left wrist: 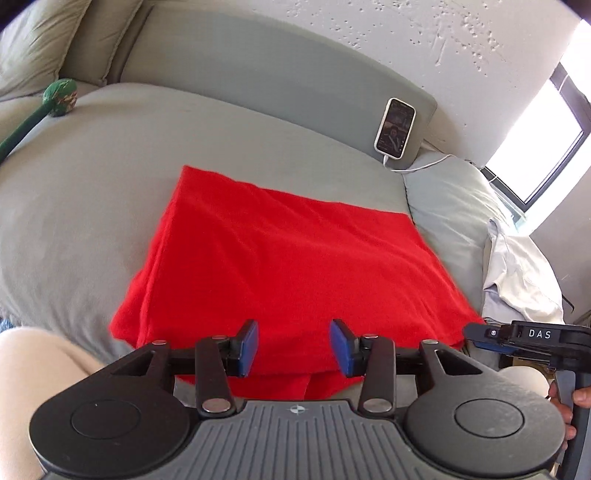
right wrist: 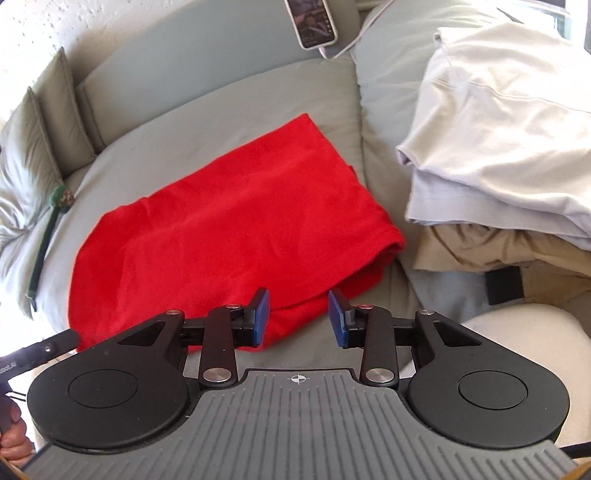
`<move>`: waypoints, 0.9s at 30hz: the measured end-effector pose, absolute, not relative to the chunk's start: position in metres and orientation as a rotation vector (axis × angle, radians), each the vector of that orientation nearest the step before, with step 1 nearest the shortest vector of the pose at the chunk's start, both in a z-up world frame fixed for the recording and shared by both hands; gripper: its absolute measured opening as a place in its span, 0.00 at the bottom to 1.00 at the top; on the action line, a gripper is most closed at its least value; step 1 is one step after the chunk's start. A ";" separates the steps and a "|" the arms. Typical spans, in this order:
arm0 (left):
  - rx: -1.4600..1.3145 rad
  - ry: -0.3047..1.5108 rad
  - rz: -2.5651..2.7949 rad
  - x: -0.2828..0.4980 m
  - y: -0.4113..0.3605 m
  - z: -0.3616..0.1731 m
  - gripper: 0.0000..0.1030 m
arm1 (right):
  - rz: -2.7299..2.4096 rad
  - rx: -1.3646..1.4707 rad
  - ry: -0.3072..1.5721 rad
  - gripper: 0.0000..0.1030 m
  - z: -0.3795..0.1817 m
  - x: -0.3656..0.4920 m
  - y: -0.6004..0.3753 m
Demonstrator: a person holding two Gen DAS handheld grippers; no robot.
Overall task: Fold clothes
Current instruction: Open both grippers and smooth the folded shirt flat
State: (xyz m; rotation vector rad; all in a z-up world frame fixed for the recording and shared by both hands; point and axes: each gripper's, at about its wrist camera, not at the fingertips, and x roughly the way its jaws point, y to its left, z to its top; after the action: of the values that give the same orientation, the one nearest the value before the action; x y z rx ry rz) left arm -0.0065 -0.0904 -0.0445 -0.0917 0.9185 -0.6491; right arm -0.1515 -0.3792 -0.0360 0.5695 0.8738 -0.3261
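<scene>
Left wrist view: red garment [left wrist: 280, 258] lies flat on grey sofa seat [left wrist: 92, 184], already folded to rough rectangle, near hem facing grippers, likely for next fold; left gripper [left wrist: 294, 347] above near edge, jaws parted, nothing between pads; right gripper [left wrist: 480, 334] just off garment's near right corner

Right wrist view: right gripper [right wrist: 298, 318] jaws released, empty, over near hem; folded pale clothes [right wrist: 498, 147] stacked right, probably finished pile; phone [right wrist: 312, 22] propped far, clear of work

Both grippers, left [left wrist: 293, 349] & right [right wrist: 298, 319], tilted down, fingers parted, empty.
</scene>
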 end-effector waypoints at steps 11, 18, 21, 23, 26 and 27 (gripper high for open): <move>0.145 0.882 -0.569 -0.028 -0.138 -0.088 0.34 | -0.283 0.394 0.864 0.35 -0.075 -0.104 -0.341; 0.105 0.990 -0.589 -0.035 -0.117 -0.074 0.36 | -0.235 0.423 0.940 0.36 -0.060 -0.156 -0.338; 0.069 0.934 -0.581 -0.028 -0.115 -0.059 0.39 | -0.225 0.547 0.873 0.36 -0.049 -0.167 -0.352; 0.023 0.911 -0.564 -0.019 -0.114 -0.049 0.40 | -0.222 0.579 0.826 0.37 -0.042 -0.166 -0.357; -0.031 0.871 -0.523 -0.002 -0.111 -0.031 0.40 | -0.218 0.608 0.781 0.37 -0.029 -0.157 -0.361; -0.055 0.855 -0.515 0.003 -0.110 -0.024 0.41 | -0.212 0.616 0.768 0.37 -0.024 -0.154 -0.362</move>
State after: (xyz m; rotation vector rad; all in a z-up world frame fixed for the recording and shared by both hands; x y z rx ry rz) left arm 0.0032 -0.1098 -0.0235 -0.0546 0.8551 -0.5152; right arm -0.1537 -0.3618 -0.0239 0.6163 0.7679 -0.2122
